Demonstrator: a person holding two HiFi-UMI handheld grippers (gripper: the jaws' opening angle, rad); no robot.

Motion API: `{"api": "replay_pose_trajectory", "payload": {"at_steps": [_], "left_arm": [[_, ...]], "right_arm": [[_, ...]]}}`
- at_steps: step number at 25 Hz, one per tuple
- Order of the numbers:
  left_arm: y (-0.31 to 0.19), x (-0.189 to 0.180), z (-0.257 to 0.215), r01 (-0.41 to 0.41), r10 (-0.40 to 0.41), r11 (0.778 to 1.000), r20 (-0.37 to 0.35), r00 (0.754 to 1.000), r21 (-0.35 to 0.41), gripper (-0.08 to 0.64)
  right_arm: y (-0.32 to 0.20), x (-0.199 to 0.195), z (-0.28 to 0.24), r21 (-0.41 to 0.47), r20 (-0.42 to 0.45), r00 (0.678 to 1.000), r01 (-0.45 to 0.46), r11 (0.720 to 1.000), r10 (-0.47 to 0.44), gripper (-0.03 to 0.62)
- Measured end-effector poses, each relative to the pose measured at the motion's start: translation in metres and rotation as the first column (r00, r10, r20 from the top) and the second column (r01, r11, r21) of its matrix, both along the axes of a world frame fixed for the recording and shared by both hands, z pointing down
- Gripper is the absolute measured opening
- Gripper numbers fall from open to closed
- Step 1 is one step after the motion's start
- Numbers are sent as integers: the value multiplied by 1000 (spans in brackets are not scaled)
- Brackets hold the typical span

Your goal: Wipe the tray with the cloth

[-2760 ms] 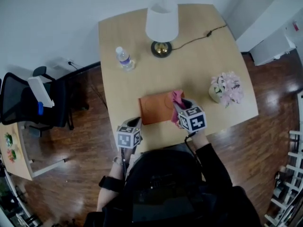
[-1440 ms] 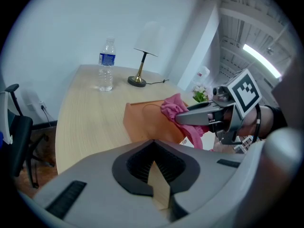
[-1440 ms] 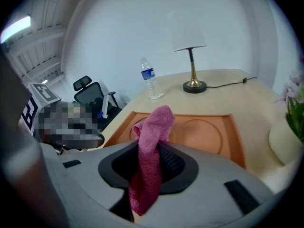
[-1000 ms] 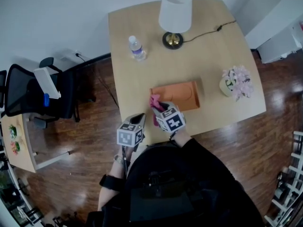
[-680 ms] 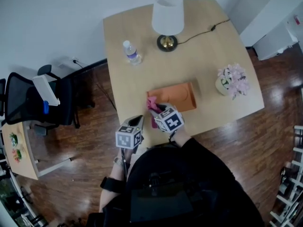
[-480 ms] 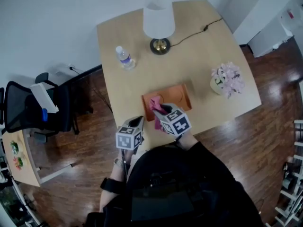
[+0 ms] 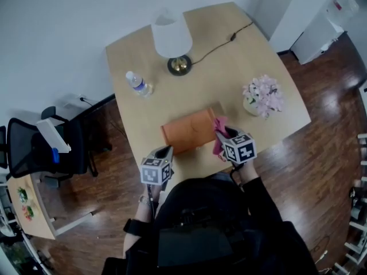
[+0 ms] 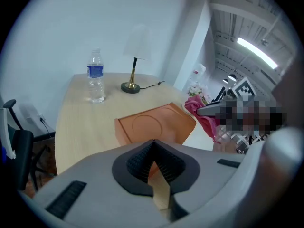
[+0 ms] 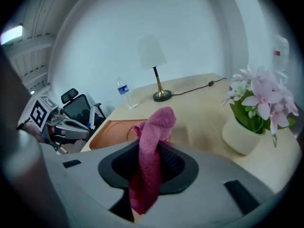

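An orange tray lies on the wooden table near its front edge. My right gripper is shut on a pink cloth at the tray's right end. In the right gripper view the cloth stands up between the pads and hangs below them, with the tray to its left. My left gripper is shut on nothing just off the tray's front left corner. The left gripper view shows the tray ahead and the cloth at the right.
A lamp with a trailing cord and a water bottle stand at the back of the table. A pot of pink flowers is right of the tray. An office chair stands on the floor at the left.
My right gripper has swept with the cloth from the tray's left end across to its right end. The left gripper has stayed by the table's front edge.
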State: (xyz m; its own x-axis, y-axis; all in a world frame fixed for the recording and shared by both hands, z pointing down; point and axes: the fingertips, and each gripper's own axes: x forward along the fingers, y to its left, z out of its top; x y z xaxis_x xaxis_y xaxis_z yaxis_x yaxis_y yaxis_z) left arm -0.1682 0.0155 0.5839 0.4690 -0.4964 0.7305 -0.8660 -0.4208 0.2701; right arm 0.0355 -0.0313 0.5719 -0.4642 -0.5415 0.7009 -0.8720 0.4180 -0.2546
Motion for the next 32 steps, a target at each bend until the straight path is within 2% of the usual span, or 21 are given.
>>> {"api": "replay_pose_trajectory", "payload": {"at_steps": [2,5,9,15,17,20,23,28,32], "left_arm": [[0,-1,-1,11,-11,1000,6,1000,2,3],[3,-6,-1,34,-34,999,14,999,-1,3],[10,-16,-3,74,-74,997,28,997,-7,3],[24,-38,-5,139,-138,990,48,989,-19,3],[27,-44,-4,156,-155,988,52,987,-23,3],[33,-50,-3,173,-171,985,57,984,-26,3],[38,-56,-3,190,-188,981,58,980,-30,3],[42,-65,-5,210,-208,977,57,976,-27,3],[41,-64,-8,194,-193,981,52,980,-17,3]], "right_arm": [[-5,1,0,-1,10,1000,-1,1000,1,106],[-23,-14,-3,32,-20,998,55,998,-55,106],[-61,-37,11,72,-135,984,128,989,-117,106],[-76,-63,32,47,-269,949,184,982,-165,106],[-73,-76,32,41,-258,947,207,978,-190,106],[-63,-112,34,21,-193,951,252,968,-243,106],[-52,-147,36,19,-168,941,300,954,-293,106],[-23,-212,37,6,-102,907,412,911,-409,106],[-12,-233,36,6,-83,893,444,896,-442,106]]}}
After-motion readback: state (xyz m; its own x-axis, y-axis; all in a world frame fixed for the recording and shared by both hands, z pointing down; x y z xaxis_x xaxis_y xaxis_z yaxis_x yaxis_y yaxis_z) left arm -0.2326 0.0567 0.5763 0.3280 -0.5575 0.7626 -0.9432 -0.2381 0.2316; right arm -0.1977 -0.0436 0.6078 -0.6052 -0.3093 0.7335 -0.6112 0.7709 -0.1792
